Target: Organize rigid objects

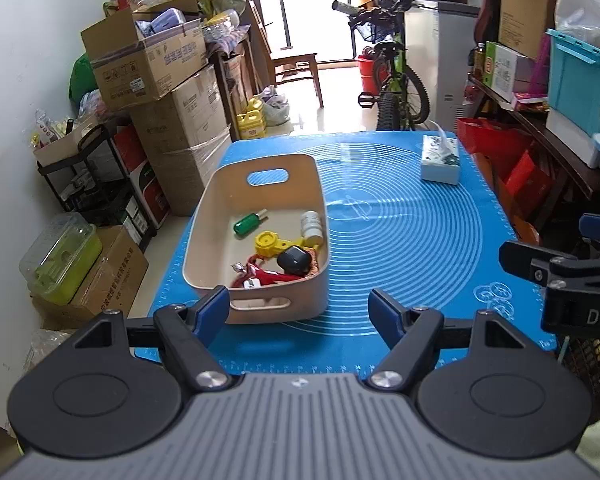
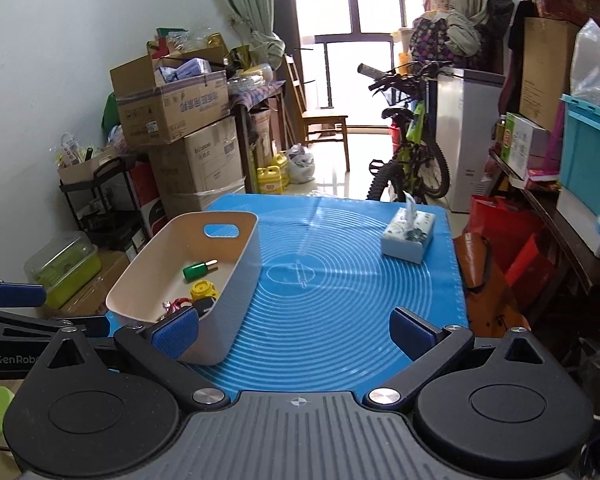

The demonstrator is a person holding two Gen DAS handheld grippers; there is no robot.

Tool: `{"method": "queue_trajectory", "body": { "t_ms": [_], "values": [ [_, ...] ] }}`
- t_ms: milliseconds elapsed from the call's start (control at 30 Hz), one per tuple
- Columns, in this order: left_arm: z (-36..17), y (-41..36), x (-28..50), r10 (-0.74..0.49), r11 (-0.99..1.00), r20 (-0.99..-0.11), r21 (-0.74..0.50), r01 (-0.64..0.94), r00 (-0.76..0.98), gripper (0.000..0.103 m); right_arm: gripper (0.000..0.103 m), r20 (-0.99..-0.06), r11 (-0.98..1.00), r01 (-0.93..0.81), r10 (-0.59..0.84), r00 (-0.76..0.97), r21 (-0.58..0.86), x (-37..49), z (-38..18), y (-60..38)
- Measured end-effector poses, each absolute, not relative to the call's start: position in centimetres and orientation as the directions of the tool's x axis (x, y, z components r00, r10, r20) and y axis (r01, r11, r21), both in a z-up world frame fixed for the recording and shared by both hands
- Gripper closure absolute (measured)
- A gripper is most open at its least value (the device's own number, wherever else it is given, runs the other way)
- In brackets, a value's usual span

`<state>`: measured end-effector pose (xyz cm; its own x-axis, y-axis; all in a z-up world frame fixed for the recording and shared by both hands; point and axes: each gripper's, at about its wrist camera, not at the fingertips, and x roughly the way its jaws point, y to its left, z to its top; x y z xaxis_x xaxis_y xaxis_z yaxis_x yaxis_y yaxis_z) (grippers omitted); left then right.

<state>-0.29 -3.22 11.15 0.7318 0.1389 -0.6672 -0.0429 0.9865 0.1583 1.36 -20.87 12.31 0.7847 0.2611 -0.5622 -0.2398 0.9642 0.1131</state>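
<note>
Blue mat [image 1: 400, 240] on the table, cluttered storeroom around.

My left gripper [image 1: 298, 312] and right gripper [image 2: 296, 330] both gape empty; the beige bin [image 1: 204, 216] holding the small items sits on the mat's left, tissue box [image 1: 440, 160] far right.

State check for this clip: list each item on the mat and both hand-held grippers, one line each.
Left hand-held gripper: open, empty.
Right hand-held gripper: open, empty.
Beige bin: upright on the blue mat, holding items.
Green bottle: lying in bin.
White bottle: lying in bin.
Tissue box: on mat, tissue sticking out.
</note>
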Motion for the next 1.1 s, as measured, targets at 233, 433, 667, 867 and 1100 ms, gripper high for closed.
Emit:
{"method": "queue_trajectory", "body": {
  "t_ms": [233,433,667,867,1100],
  "values": [
    [9.8,-5.1,-2.8,0.114,0.985,-0.651,0.173,0.000,0.750,0.026,0.003,-0.567,0.972,-0.210,0.232,0.790,0.106,-1.3,11.0,-21.9],
    [7.9,-5.6,-4.0,0.114,0.989,-0.636,0.146,-0.026,0.763,0.026,0.003,-0.562,0.978,-0.185,0.205,0.802,0.093,-3.1,9.1,-22.6],
    [4.7,-5.1,-4.5,0.133,0.989,-0.640,0.138,-0.056,0.757,0.026,0.003,-0.565,0.983,-0.153,0.183,0.804,0.101,-4.2,6.2,-23.1],
    [2.3,-4.8,-5.1,0.156,0.986,-0.637,0.150,-0.078,0.754,0.026,0.003,-0.557,0.984,-0.152,0.175,0.812,0.088,-5.3,3.9,-22.9],
    [0.8,-4.9,-5.3,0.139,0.987,-0.644,0.149,-0.055,0.752,0.026,0.003,-0.543,0.985,-0.156,0.174,0.821,0.080,-6.4,1.9,-22.5]
  ]
}}
